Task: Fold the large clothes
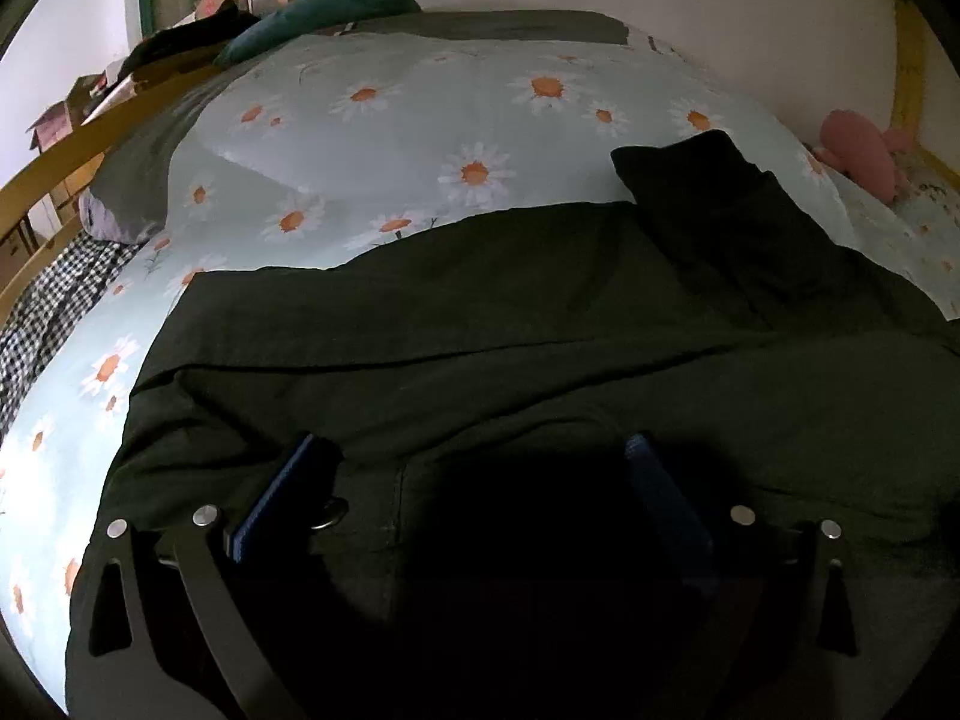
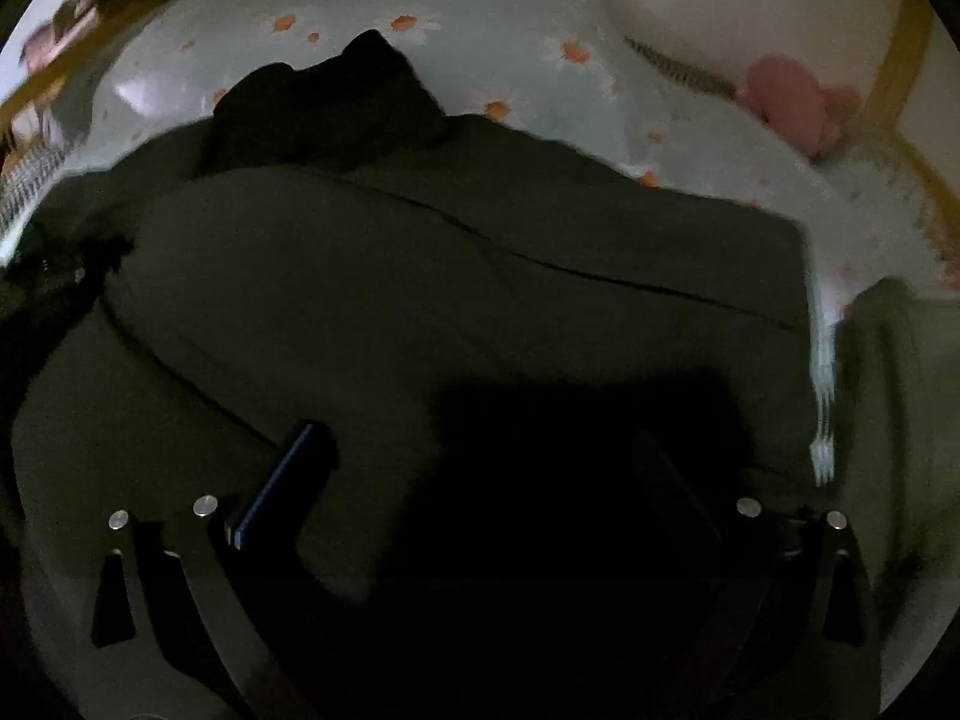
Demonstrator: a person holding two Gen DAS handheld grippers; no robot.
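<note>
A daisy-print quilt (image 1: 420, 138) is spread over the whole bed, and across its near half a large dark olive garment (image 1: 480, 348) is laid out, partly folded, with one layer already doubled over along a long straight edge and a darker sleeve or leg (image 1: 708, 204) left projecting toward the wall. A pink plush toy (image 1: 864, 156) is seen at the far right corner and a teal pillow (image 1: 336, 6) at the far left, both well apart from the garment. The step in hand is judged to be the taking up of the near edge for the next fold; it would be done well if both layers were pinched together at matching points near each side, lifted evenly, and carried over so that the edges are aligned, the projecting piece being tucked in first so that no lump is trapped. The left gripper (image 1: 480, 468) is held low over the near part of the cloth, pointed forward and slightly down, its blue-padded fingers (image 1: 282, 492) spread wide with nothing caught between them. The right gripper (image 2: 480, 462) is posed alike above the garment's right portion, also wide apart and empty, though its right finger is lost in shadow and the view is blurred.
</note>
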